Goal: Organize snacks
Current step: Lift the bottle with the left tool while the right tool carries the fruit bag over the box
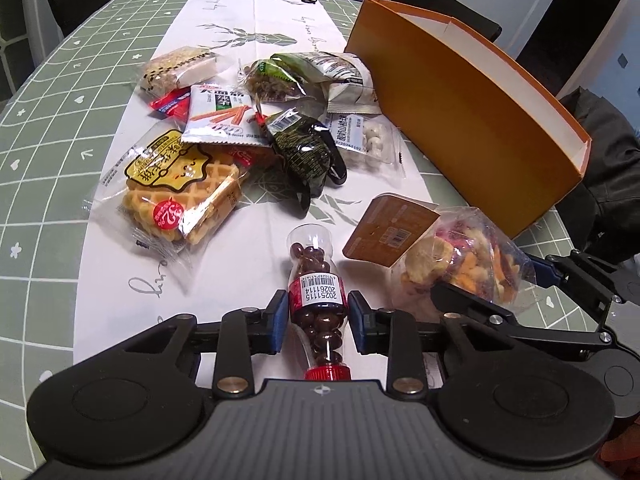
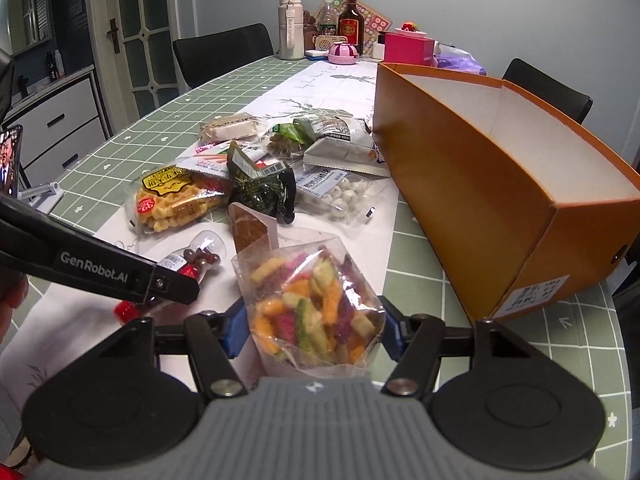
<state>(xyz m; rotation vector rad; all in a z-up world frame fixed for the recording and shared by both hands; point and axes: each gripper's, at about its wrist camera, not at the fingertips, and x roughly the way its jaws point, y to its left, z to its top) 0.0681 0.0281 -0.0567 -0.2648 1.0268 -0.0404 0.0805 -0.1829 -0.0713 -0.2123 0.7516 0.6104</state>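
A small clear bottle of chocolate beans [image 1: 318,308] with a red cap lies on the white table runner. My left gripper [image 1: 318,316] is shut on it at the label, one blue pad on each side. The same bottle [image 2: 200,258] shows in the right wrist view behind the left gripper's black finger [image 2: 172,284]. A clear bag of colourful dried fruit chips [image 2: 312,308] sits between the pads of my right gripper [image 2: 314,330], and both pads touch its sides. That bag [image 1: 460,256] lies just right of the bottle. An open orange box [image 2: 480,184] stands to the right.
A heap of snack packets lies ahead: a waffle pack [image 1: 180,196], a dark green packet [image 1: 312,152], a pack of white balls [image 1: 372,140] and several more. Bottles and a pink box [image 2: 408,48] stand at the far end. A phone [image 2: 10,160] stands at the left.
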